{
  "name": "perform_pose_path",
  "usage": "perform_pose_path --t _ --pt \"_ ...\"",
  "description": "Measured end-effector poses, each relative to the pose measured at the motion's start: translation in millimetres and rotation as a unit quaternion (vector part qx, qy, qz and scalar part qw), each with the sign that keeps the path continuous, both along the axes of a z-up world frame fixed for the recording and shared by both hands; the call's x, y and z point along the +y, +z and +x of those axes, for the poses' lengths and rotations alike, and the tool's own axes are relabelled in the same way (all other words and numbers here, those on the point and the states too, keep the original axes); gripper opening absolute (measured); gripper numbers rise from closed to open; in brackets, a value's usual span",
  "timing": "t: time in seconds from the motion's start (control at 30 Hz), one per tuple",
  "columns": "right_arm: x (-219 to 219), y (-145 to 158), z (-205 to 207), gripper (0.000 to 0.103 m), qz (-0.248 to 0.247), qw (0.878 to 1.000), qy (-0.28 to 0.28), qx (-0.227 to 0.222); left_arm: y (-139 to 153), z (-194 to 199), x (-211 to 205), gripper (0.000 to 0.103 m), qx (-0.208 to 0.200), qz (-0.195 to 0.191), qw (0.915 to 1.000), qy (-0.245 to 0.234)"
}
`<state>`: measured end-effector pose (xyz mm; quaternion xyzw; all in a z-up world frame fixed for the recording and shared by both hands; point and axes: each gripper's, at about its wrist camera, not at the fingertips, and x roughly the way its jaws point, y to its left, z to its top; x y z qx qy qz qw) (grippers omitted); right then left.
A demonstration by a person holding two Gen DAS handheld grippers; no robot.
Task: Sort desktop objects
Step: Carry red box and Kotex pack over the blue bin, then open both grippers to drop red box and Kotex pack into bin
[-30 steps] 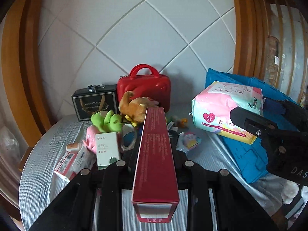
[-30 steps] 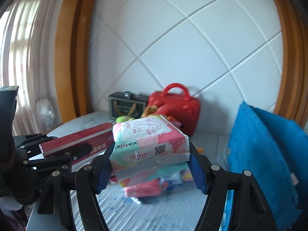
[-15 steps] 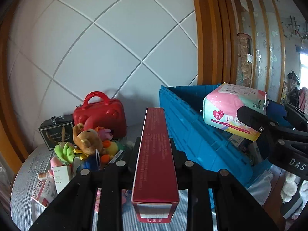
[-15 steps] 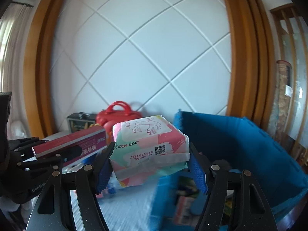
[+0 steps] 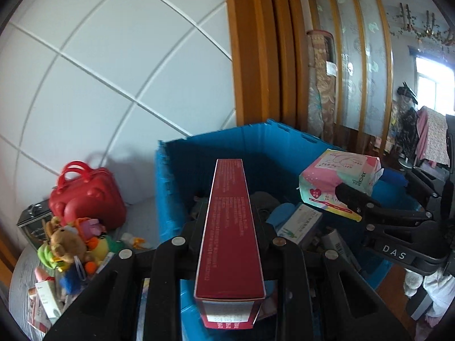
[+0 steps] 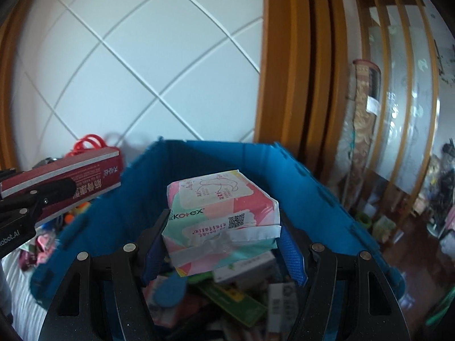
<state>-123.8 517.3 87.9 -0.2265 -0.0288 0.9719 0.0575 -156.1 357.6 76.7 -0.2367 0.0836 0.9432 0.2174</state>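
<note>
Red box (image 5: 229, 227) clamped between left fingers (image 5: 196, 227); pink pack (image 6: 220, 218) between right fingers (image 6: 155, 244).

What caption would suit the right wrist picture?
Right gripper holds a pink Kotex pack over a blue crate of sorted items.

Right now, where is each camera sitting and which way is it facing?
Left wrist: on the left gripper, looking along the long red box it holds, toward the blue crate; the right gripper shows at the right edge.
Right wrist: on the right gripper, looking along the pink pad pack it holds, down into the blue crate; the left gripper shows at the left edge.
Shared: the crate, both held items, the red handbag.
</note>
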Motion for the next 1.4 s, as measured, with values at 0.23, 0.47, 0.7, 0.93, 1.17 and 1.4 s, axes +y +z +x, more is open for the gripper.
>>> perform_pose_path --t 0.23,0.47,0.7,0.93,1.17,1.4 --pt "44 2 -58 0.07 0.008 0.996 -0.002 -0.088 -5 -70 65 0.024 -0.098 -0.017 0.995 -0.012" --pt "67 -30 -128 0.07 -0.009 0.975 0.012 -0.22 -47 -134 101 0.024 -0.207 -0.053 0.9769 0.005" --pt "79 -50 -197 0.07 -0.048 0.965 -0.004 -0.256 -60 -185 122 0.024 -0.27 -0.06 0.9605 0.032" --pt "86 -84 -248 0.07 -0.055 0.962 -0.035 -0.265 -80 -242 122 0.024 -0.268 -0.068 0.9589 0.065" --pt "89 -112 -267 0.07 -0.035 0.958 -0.034 -0.281 -100 -262 133 0.025 -0.287 -0.071 0.9533 0.063" --pt "83 -110 -266 0.076 -0.018 0.964 -0.023 -0.266 -101 -261 132 0.025 -0.29 -0.065 0.9527 0.064"
